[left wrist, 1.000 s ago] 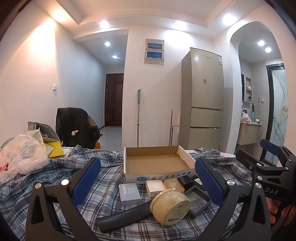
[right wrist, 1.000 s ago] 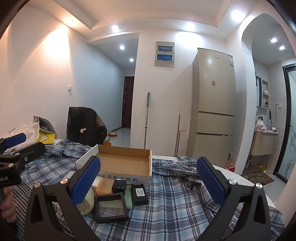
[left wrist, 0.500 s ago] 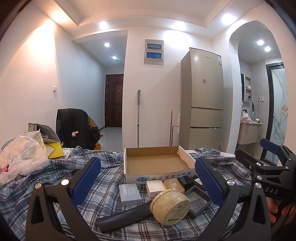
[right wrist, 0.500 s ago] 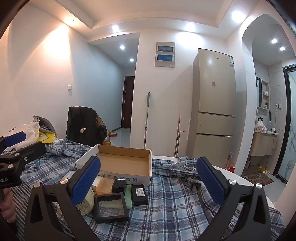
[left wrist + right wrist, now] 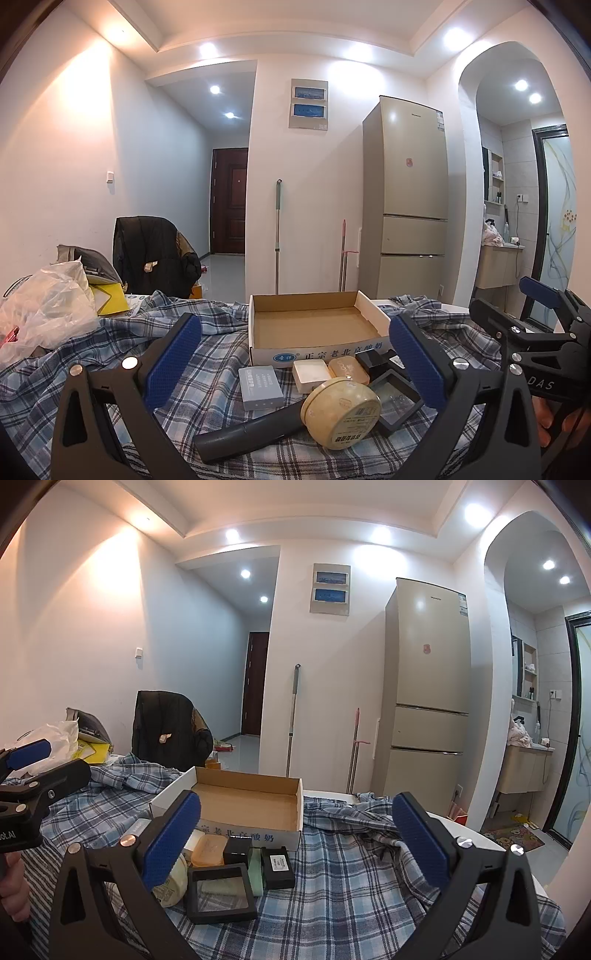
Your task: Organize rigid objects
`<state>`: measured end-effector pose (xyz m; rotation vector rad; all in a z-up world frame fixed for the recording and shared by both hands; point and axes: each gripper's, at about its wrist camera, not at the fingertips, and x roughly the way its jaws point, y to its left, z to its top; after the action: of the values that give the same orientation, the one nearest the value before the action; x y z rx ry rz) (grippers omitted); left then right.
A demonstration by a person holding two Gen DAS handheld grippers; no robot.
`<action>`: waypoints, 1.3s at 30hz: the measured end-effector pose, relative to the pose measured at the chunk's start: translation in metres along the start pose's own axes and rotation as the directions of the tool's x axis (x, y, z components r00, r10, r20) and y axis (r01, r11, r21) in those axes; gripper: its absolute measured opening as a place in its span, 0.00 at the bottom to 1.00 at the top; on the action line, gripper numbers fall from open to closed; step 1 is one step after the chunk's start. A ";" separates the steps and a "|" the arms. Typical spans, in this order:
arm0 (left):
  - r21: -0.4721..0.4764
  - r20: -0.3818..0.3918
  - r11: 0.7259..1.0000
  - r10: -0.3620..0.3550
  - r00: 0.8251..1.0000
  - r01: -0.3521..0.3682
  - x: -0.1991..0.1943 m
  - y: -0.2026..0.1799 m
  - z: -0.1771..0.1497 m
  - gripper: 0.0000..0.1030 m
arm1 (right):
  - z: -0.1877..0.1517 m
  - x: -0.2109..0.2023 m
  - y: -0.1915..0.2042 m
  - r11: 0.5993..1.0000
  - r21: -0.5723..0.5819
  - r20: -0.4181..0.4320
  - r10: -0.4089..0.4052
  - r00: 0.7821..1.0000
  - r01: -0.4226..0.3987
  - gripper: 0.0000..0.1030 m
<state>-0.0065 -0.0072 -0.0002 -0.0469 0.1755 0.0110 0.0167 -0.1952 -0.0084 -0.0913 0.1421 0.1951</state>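
An empty shallow cardboard box (image 5: pixel 314 326) (image 5: pixel 247 806) sits on a plaid cloth. In front of it lie small rigid items: a round cream tin (image 5: pixel 341 413), a dark tube (image 5: pixel 251 430), a grey-blue case (image 5: pixel 259 382), a white box (image 5: pixel 311 374), an orange soap-like case (image 5: pixel 349 370) (image 5: pixel 209 851), a black frame box (image 5: pixel 220 891) and two small black boxes (image 5: pixel 277 862). My left gripper (image 5: pixel 295 360) hovers open just short of these items. My right gripper (image 5: pixel 295 843) is open too, to their right, holding nothing.
A plastic bag (image 5: pixel 44 306) and yellow papers (image 5: pixel 109 299) lie at the table's left. A chair with a dark jacket (image 5: pixel 151 254) stands behind. A fridge (image 5: pixel 406 199), a mop (image 5: pixel 277 236) and a hallway door lie beyond. The white table edge (image 5: pixel 465 832) shows at right.
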 end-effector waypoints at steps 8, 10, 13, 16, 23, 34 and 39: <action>0.004 0.003 1.000 0.000 1.000 0.000 0.001 0.000 0.000 1.00 | 0.002 0.001 -0.002 1.000 0.011 -0.009 0.000 1.000 0.000 1.00; 0.001 0.002 1.000 0.001 1.000 -0.001 0.001 0.000 -0.001 1.00 | 0.002 0.002 -0.003 1.000 0.016 -0.013 0.002 1.000 -0.001 1.00; -0.003 -0.001 1.000 0.004 1.000 -0.004 0.000 0.000 -0.001 1.00 | 0.002 0.003 -0.004 1.000 0.018 -0.013 0.000 1.000 0.000 1.00; -0.001 0.000 1.000 0.005 1.000 -0.005 0.000 0.001 -0.001 1.00 | 0.002 0.002 -0.002 1.000 0.011 -0.005 -0.006 1.000 0.006 1.00; 0.001 0.002 1.000 0.005 1.000 -0.005 -0.001 0.001 -0.001 1.00 | 0.002 0.001 -0.001 1.000 0.009 0.003 -0.007 1.000 0.007 1.00; -0.001 0.005 1.000 0.004 1.000 -0.004 -0.002 0.002 0.000 1.00 | 0.002 -0.001 0.000 1.000 0.008 0.012 -0.003 1.000 0.003 1.00; 0.008 0.020 1.000 0.007 1.000 -0.007 -0.005 0.000 0.001 1.00 | 0.002 -0.002 0.000 1.000 0.001 0.018 0.000 1.000 0.000 1.00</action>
<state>-0.0113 -0.0069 0.0015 -0.0378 0.1559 0.0181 0.0154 -0.1954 -0.0065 -0.0882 0.1237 0.1959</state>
